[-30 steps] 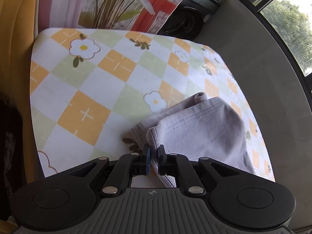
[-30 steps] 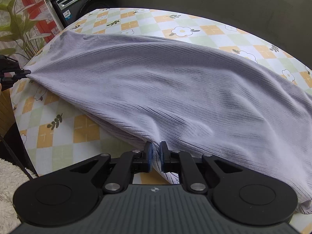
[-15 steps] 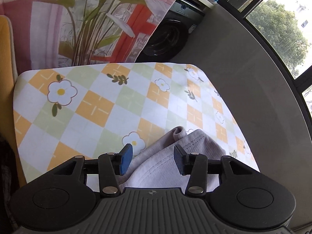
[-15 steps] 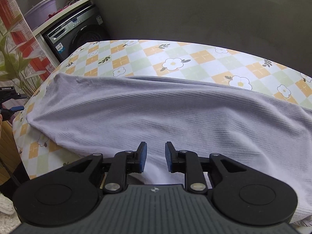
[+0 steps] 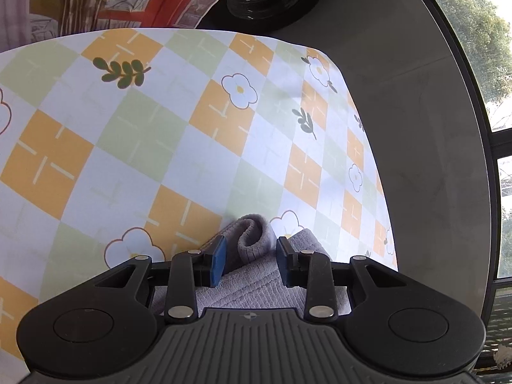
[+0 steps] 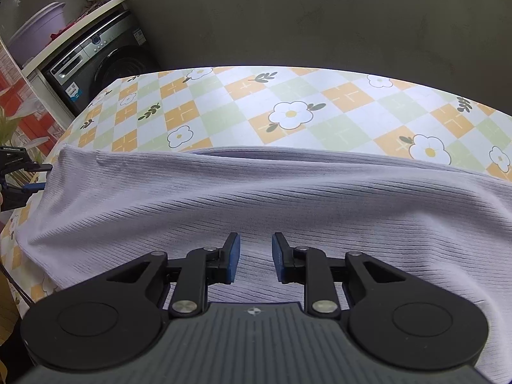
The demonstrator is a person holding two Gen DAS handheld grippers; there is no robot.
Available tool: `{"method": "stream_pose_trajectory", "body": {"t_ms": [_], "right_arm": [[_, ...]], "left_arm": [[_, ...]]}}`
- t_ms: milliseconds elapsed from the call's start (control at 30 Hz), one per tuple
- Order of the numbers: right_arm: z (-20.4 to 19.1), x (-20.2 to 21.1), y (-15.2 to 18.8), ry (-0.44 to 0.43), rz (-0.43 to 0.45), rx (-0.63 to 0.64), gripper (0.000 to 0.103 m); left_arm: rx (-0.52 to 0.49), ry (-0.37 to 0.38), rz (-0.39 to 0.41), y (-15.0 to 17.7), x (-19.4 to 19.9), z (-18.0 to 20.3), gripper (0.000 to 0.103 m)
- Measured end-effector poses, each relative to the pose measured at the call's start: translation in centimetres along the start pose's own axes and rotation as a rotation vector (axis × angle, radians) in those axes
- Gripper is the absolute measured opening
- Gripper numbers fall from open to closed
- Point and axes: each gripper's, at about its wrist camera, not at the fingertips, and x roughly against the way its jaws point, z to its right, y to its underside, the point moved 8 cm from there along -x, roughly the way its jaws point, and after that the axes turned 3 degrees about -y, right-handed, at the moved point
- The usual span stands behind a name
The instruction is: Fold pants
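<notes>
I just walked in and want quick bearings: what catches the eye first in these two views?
The lilac ribbed pants sprawl across the near half of the flower-checked tablecloth. In front of the left tongs, now closing, a rolled pants corner lies untouched between the pads; the right tongs stand open above the fabric. A dark washing machine stands beyond the table's far left corner.

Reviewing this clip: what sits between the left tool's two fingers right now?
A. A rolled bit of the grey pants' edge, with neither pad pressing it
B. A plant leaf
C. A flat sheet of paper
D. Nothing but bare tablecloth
A: in the left wrist view a curled fold of the pants lies inside the left tool, with a gap to each blue pad while its jaws are closing.
</notes>
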Motion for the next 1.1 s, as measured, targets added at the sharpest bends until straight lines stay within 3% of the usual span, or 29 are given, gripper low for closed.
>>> {"method": "stream_pose_trajectory", "body": {"t_ms": [33, 67, 100, 200, 400, 500, 600, 767, 867, 933, 1000, 1100], "right_arm": [[0.2, -0.2, 0.2, 0.006, -0.007, -0.004, 0.024], [0.4, -0.3, 0.4, 0.011, -0.012, -0.009, 0.024], [0.6, -0.4, 0.5, 0.017, -0.016, -0.015, 0.024], [1.1, -0.6, 1.1, 0.029, -0.028, -0.031, 0.024], [1.7, -0.5, 1.8, 0.032, -0.032, -0.049, 0.024], [1.7, -0.5, 1.8, 0.032, -0.035, -0.042, 0.024], [1.6, -0.7, 1.9, 0.032, -0.036, -0.035, 0.024], [1.6, -0.7, 1.9, 0.027, -0.03, -0.029, 0.024], [1.7, -0.7, 1.9, 0.023, -0.026, -0.03, 0.024], [1.7, -0.7, 1.9, 0.021, -0.028, -0.025, 0.024], [1.6, -0.8, 1.8, 0.02, -0.03, -0.022, 0.024], [1.6, -0.8, 1.7, 0.019, -0.031, -0.026, 0.024]], "left_arm": [[0.008, 0.009, 0.006, -0.2, -0.2, 0.0, 0.033], [0.014, 0.024, 0.016, -0.4, -0.2, 0.1, 0.015], [0.021, 0.034, 0.023, -0.6, -0.2, 0.2, 0.008], [0.038, 0.085, 0.035, -1.4, -0.2, 1.0, 0.008], [0.047, 0.085, 0.043, -2.1, -1.5, 1.9, 0.008], [0.127, 0.122, 0.069, -2.9, -1.8, 1.5, 0.001], [0.186, 0.13, 0.09, -3.8, -2.1, 1.3, 0.001], [0.099, 0.13, 0.044, -3.6, -1.7, 2.5, 0.001], [-0.003, 0.101, 0.029, -2.5, -0.7, 2.7, 0.008], [-0.046, 0.097, 0.011, -1.8, -0.6, 2.9, 0.02], [-0.104, 0.101, 0.021, -1.4, -0.4, 3.7, 0.044], [-0.21, 0.066, 0.044, -1.0, -0.9, 5.4, 0.05]]}}
